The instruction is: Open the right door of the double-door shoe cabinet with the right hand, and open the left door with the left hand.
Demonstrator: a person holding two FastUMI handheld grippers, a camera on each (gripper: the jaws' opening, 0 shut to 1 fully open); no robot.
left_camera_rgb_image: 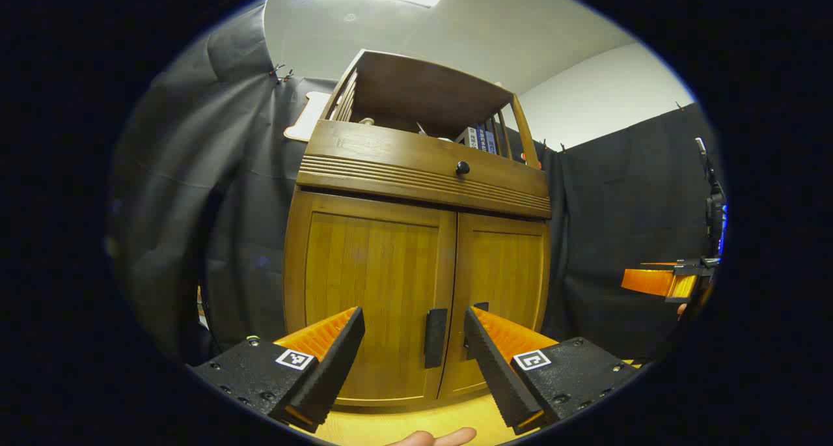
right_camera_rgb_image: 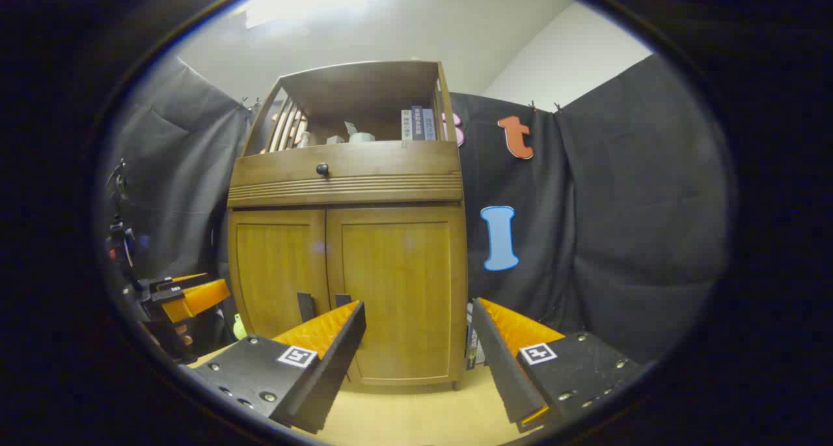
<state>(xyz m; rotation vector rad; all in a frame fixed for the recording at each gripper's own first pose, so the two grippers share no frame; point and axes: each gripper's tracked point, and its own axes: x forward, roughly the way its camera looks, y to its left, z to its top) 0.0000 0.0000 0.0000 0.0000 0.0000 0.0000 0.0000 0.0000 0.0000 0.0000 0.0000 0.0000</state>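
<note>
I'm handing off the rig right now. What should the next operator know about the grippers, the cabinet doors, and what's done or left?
Left gripper: open, empty, facing the left door handle, short of it.
Right gripper: open, empty, facing the right door; its handle sits left of the gap between the fingers.
Shoe cabinet: left door and right door both closed.
Done: nothing yet.
Left: grip right handle, open right door; then the left door.

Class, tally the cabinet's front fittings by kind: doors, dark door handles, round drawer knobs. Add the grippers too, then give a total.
Cabinet doors: 2, left door and right door, both shut
Door handles: 2, left handle, right handle
Drawer knob: 1
Grippers: 2, left gripper, right gripper, both open
Total: 7
</note>
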